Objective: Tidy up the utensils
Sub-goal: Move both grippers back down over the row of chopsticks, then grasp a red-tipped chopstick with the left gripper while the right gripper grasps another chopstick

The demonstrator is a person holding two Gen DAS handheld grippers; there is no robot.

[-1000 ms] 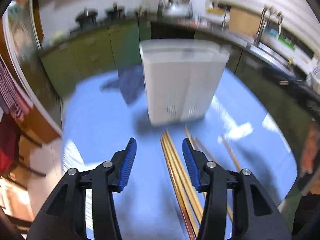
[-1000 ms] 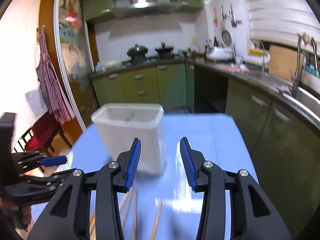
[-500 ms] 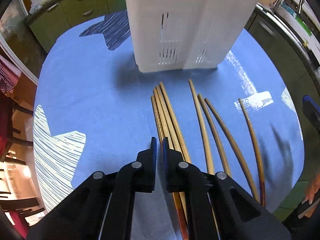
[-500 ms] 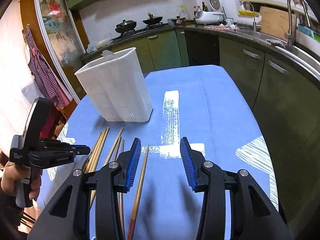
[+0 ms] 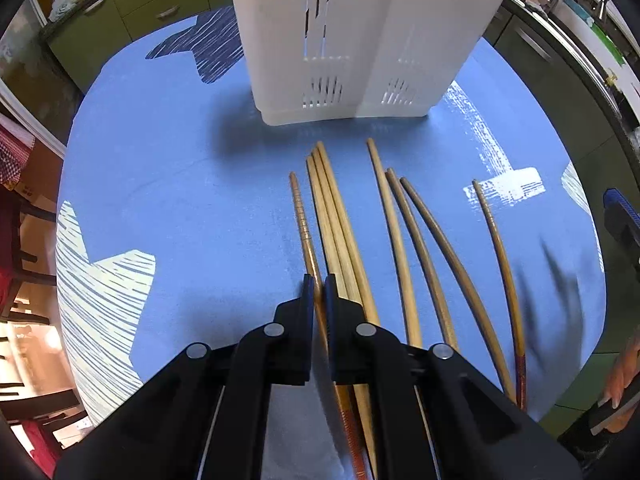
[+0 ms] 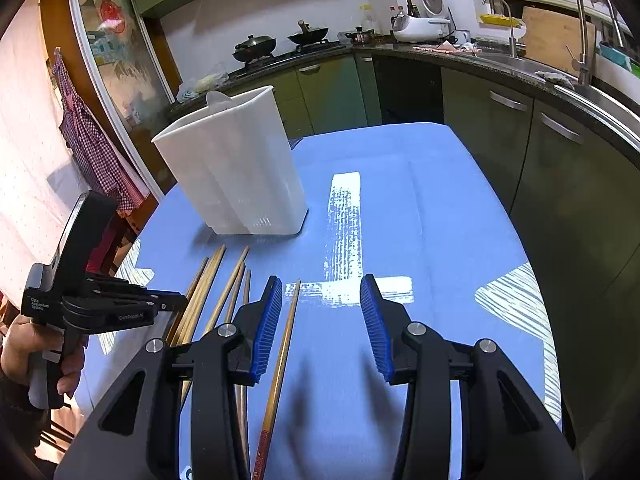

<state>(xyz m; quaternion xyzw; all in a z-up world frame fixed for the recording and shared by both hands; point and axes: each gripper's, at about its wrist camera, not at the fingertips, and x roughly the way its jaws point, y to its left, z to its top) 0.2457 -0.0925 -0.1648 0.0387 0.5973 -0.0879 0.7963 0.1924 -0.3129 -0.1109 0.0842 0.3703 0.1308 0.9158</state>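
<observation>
Blue cloth covers the table, and on it stands the white slotted utensil holder, the landmark for everything else. Just in front of the holder's base lie the wooden chopsticks, loosely fanned with their tips toward it: a tight bundle nearest the holder's middle, three more spread to one side, and a single red-ended chopstick farthest out. The left gripper points steeply down in front of the holder, and its jaws are pressed together on the ringed chopstick at the edge of the bundle. The right gripper hovers on the holder's near side, its blue-padded jaws standing apart and pressing on nothing; the red-ended chopstick lies on the cloth below the gap, close to the left pad. A hand grips the left gripper's handle.
</observation>
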